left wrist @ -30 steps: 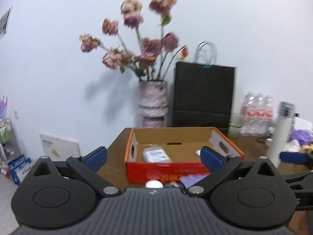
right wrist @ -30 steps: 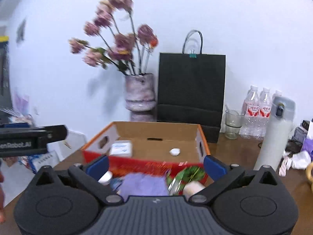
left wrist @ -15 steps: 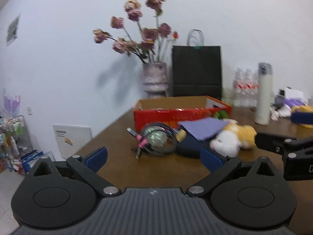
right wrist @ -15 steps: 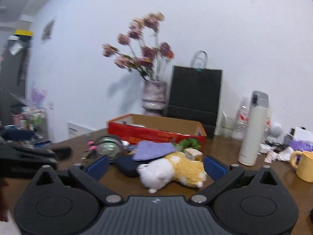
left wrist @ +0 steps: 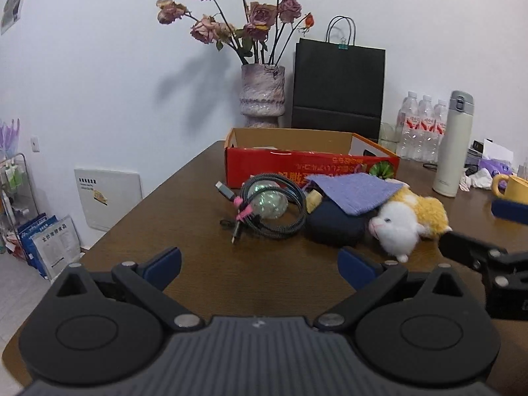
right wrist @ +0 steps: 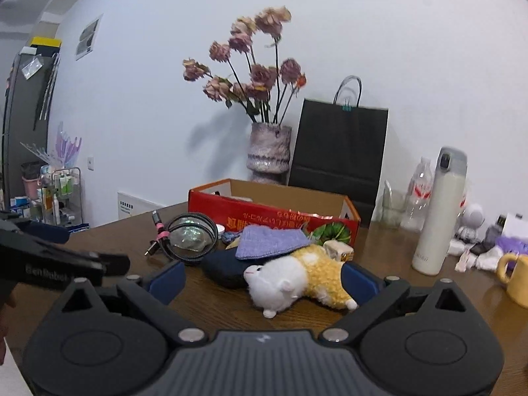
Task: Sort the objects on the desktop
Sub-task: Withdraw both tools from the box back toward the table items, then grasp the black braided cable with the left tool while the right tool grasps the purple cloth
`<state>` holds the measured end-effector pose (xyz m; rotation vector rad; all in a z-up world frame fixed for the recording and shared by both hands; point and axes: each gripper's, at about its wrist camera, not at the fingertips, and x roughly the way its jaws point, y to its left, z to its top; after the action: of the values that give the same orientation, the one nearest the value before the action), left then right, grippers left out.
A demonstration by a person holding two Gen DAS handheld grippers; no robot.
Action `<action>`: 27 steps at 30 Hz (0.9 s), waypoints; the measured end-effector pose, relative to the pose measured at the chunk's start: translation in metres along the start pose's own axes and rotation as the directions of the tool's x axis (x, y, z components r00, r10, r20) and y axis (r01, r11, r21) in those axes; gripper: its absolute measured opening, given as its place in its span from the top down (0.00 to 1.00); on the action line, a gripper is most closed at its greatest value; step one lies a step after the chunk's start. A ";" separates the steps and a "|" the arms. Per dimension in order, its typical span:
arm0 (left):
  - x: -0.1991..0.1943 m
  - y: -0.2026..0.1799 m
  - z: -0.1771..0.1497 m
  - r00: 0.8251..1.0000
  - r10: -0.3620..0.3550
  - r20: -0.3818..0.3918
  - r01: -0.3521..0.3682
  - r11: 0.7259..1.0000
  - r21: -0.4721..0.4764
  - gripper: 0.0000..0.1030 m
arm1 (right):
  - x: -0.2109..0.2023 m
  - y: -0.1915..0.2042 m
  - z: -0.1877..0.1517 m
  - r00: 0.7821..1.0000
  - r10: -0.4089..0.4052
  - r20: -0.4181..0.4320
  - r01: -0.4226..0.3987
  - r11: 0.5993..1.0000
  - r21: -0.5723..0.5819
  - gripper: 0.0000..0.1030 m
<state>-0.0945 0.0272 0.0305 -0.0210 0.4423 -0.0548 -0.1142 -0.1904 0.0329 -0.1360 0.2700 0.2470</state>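
The left gripper (left wrist: 259, 259) stood open above the brown surface (left wrist: 184, 204), with nothing between its blue pads. Ahead of it lay a coiled cable (left wrist: 264, 208) bound with a pink tie, ringed around a clear glittering ball (left wrist: 269, 201). Just right of the coil sat a dark blue pouch (left wrist: 333, 226), with a purple cloth (left wrist: 353, 189) draped over its top. A white and yellow plush toy (right wrist: 297, 279) lay on its side, touching the pouch. The right gripper (right wrist: 262, 280) pointed at this toy; its jaws were wide and closing, the toy lay between the pads, and no pad pressed on it. Behind the pile stood a red cardboard box (left wrist: 310, 161), open at the top. Farther right stood a white flask (right wrist: 439, 217) and a yellow mug (right wrist: 516, 275), well apart from the pile.
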 end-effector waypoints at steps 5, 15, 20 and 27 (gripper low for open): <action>0.054 0.005 0.030 0.998 -0.011 -0.059 0.015 0.998 0.068 0.05 | 0.039 -0.013 0.015 0.999 -0.010 -0.042 0.010 1.000 0.016 0.11; 0.142 0.027 0.050 0.976 -0.057 -0.209 0.052 0.998 -0.029 0.56 | 0.178 -0.043 0.048 0.981 0.005 -0.193 0.013 0.996 0.091 0.23; 0.143 0.035 0.046 0.976 -0.084 -0.200 0.068 0.994 -0.082 0.72 | 0.207 -0.041 0.040 0.967 0.043 -0.252 -0.012 0.992 0.124 0.77; 0.107 0.032 0.055 0.991 -0.101 -0.092 0.093 0.991 -0.093 0.77 | 0.171 -0.021 0.056 0.989 -0.006 -0.147 0.012 0.999 0.040 0.98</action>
<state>0.0269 0.0534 0.0334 -0.1272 0.5398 -0.1323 0.0651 -0.1630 0.0403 -0.1152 0.4203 0.2230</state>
